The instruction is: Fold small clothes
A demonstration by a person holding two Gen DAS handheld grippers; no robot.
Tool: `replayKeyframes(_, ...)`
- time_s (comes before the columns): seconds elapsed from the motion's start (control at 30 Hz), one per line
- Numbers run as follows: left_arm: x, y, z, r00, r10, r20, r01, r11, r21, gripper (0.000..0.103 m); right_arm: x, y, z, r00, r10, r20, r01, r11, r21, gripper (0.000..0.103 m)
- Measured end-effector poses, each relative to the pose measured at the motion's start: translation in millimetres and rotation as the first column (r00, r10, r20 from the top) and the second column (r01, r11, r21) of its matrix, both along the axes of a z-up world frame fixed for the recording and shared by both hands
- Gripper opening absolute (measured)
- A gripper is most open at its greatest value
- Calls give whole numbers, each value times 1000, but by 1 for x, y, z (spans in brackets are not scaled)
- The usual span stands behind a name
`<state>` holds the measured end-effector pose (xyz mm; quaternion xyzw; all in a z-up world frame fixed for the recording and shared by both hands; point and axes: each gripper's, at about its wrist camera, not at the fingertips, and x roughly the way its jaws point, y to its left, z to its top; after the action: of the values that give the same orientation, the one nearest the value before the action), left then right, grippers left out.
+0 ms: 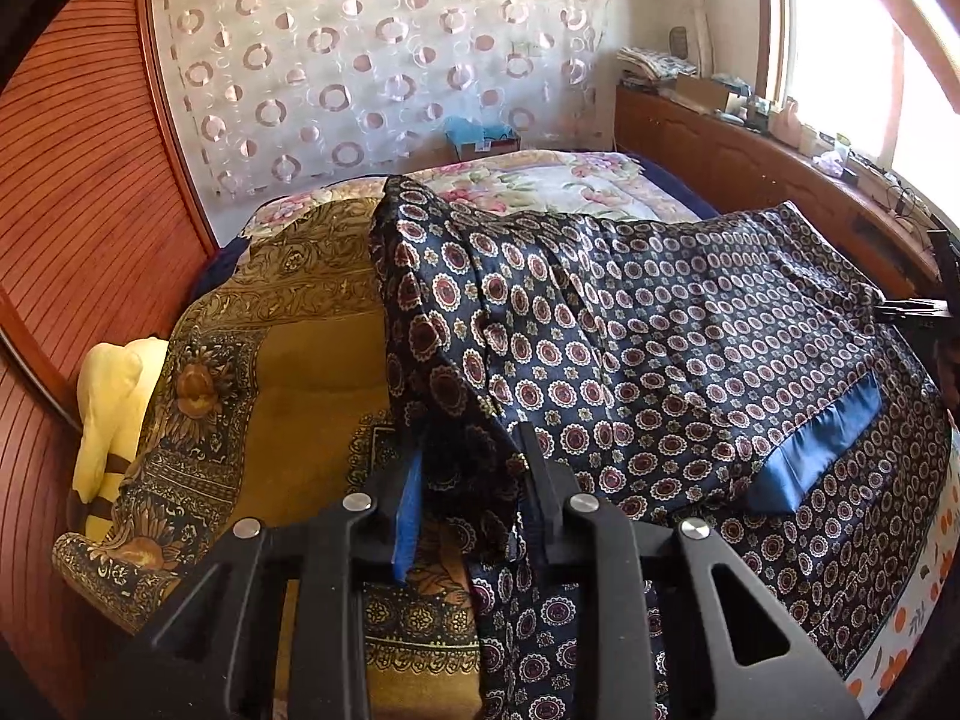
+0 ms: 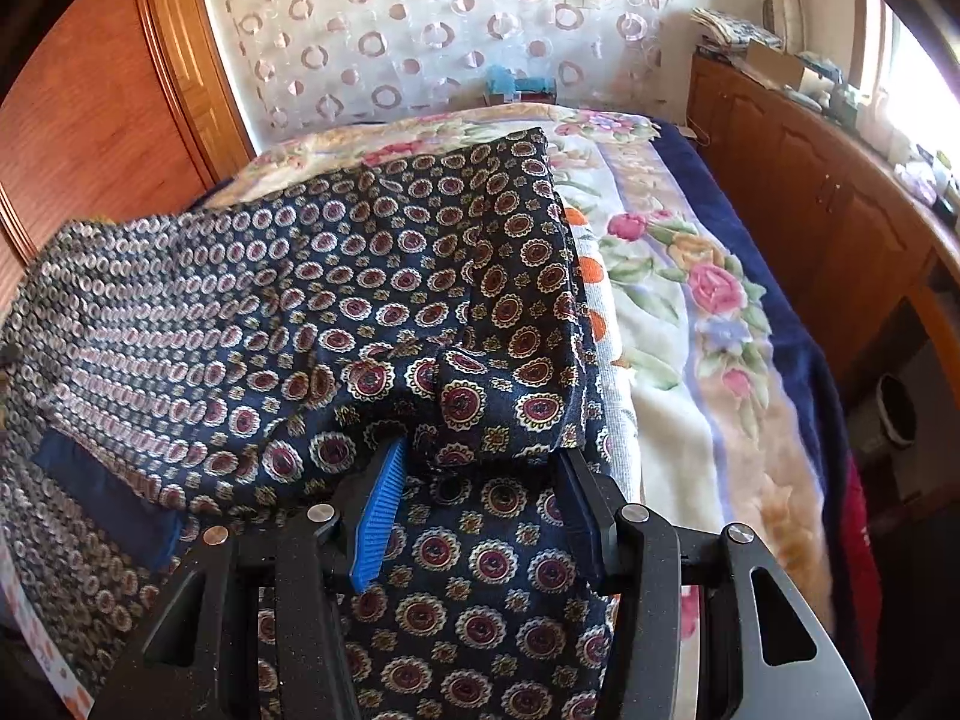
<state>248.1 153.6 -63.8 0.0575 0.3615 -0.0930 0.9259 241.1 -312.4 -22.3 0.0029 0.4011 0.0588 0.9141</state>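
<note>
The left gripper (image 1: 474, 468) was clamped on a bunched fold of the patterned garment (image 1: 630, 324), its jaws drawn in on the dark navy cloth printed with red-and-cream medallions. From that pinch the cloth rose as a lifted ridge towards the far side of the bed (image 1: 600, 192) and dropped away below the fingers. The rest of the garment lay spread across the bed, reaching towards its right edge, with a plain blue band (image 1: 822, 450) showing on top of the cloth. A gold patterned blanket (image 1: 288, 360) covered the bed's left side, and a yellow soft toy (image 1: 114, 408) sat at the left edge. In the right wrist view, the right gripper (image 2: 480, 480) stood with its jaws about half apart, a raised fold of the garment (image 2: 360, 312) between the blue pads (image 2: 378, 510); whether the pads pressed on the cloth could not be told. A floral blanket (image 2: 690, 312) lay along the bed's right side, beside a wooden cabinet (image 2: 810, 180).
</note>
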Motion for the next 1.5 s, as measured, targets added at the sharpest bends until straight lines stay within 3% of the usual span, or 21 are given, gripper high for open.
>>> replayKeyframes(0.33, 4, 0, -7, 1000, 1, -20, -1, 1000, 1, 29, -6, -19, 7, 999, -16, 49, 7, 985, 170, 55)
replayKeyframes(0.57, 4, -1, -5, 1000, -6, -11, 6, 1000, 5, 29, 7, -11, -7, 1000, -29, -6, 29, 995, 100, 55)
replayKeyframes(0.7, 0, -7, -4, 1000, -18, 2, 18, 999, 44, 17, 6, -2, -7, 1000, -14, 9, 13, 999, 37, 55)
replayKeyframes(0.8, -2, -8, 0, 1000, -30, 11, 29, 999, 34, 6, 4, 4, -6, 1000, 9, 13, -9, 1000, -9, 32)
replayKeyframes(0.87, -3, -10, 2, 999, -33, 17, 33, 999, 33, 5, 5, 6, -7, 1000, 24, 8, -24, 999, -29, 9)
replayKeyframes(0.9, -4, -10, 4, 999, -33, 23, 33, 999, 32, 4, 5, 8, -7, 999, 33, 9, -33, 998, -45, 6)
replayKeyframes(1.13, -25, -17, 31, 995, -57, 81, 58, 998, -12, 2, -6, 12, 12, 996, 64, 61, -59, 995, -85, 2)
replayKeyframes(1.5, -68, -6, 74, 984, -58, 171, 71, 995, -74, 2, -73, 17, 67, 976, 100, 192, -81, 991, -107, 2)
